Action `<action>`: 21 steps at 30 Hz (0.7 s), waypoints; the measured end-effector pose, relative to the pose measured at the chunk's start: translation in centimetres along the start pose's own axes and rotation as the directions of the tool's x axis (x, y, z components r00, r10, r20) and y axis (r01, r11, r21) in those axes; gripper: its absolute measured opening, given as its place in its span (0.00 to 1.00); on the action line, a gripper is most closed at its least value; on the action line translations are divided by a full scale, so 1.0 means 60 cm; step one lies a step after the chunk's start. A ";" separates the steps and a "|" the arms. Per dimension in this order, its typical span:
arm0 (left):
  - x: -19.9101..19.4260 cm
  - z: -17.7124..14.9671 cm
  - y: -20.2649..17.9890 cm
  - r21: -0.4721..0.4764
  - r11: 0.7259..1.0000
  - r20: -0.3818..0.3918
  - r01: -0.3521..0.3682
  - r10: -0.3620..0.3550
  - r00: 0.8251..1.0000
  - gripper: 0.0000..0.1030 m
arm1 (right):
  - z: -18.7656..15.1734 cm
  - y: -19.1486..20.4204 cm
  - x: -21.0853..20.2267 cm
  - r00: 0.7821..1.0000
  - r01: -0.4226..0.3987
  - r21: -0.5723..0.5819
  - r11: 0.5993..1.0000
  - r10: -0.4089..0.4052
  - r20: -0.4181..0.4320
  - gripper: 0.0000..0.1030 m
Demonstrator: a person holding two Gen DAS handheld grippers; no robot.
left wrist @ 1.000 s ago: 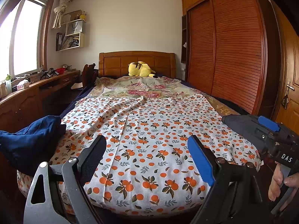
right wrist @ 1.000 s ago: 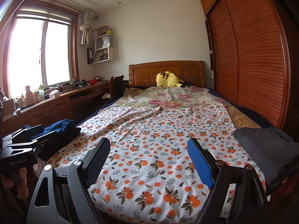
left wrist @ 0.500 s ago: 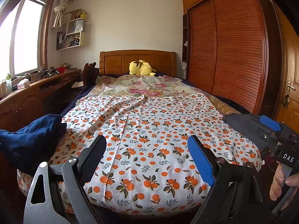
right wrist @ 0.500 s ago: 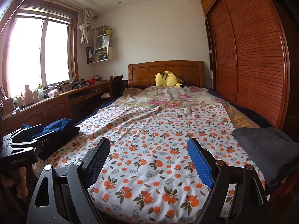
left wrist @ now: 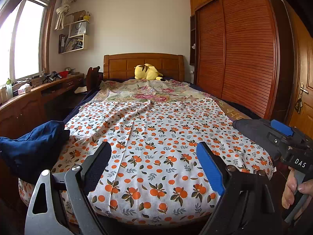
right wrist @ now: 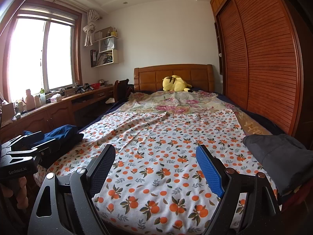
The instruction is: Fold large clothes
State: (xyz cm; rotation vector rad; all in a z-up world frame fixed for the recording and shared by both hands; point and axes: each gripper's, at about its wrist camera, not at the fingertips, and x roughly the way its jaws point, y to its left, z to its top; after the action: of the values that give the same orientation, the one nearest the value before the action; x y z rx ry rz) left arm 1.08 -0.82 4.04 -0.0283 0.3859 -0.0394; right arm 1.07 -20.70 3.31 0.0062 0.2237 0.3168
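The orange-print cloth (left wrist: 156,137) lies spread flat over the foot half of the bed (left wrist: 143,62), its near hem draped over the foot edge and its far hem meeting a rose-patterned sheet (left wrist: 152,94) toward the headboard. It looks like thin woven cotton: light, limp, with no stiffness of its own, so it will sag and trail from wherever it is pinched. A long crease runs from the middle of the far hem down toward the near left corner, which suggests it wrinkles easily and will need pulling taut. The best holds, I judge, are the two near corners at the foot edge, one per tool, so the cloth can be lifted and carried over itself evenly.

The left tongs (left wrist: 154,164) hang just short of the foot edge, released and wide, nothing between the pads, aimed at the middle of the near hem. The right tongs (right wrist: 156,168) are likewise spread and empty, also short of the foot edge and facing the near hem. Neither touches the cloth.

A dark blue garment (left wrist: 33,146) sits bunched at the near left corner of the bed, a grey garment (right wrist: 277,156) at the near right corner. A yellow plush toy (left wrist: 147,72) rests against the headboard.
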 end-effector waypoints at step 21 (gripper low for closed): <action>-0.001 -0.001 0.000 0.001 1.000 0.001 0.001 -0.001 1.000 0.86 | 0.000 -0.002 0.000 1.000 -0.002 0.002 1.000 0.002 0.000 0.83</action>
State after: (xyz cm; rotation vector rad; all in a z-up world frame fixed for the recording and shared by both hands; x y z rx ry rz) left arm 1.02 -0.82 4.02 -0.0275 0.3852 -0.0409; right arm 1.12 -20.82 3.27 0.0083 0.2238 0.3184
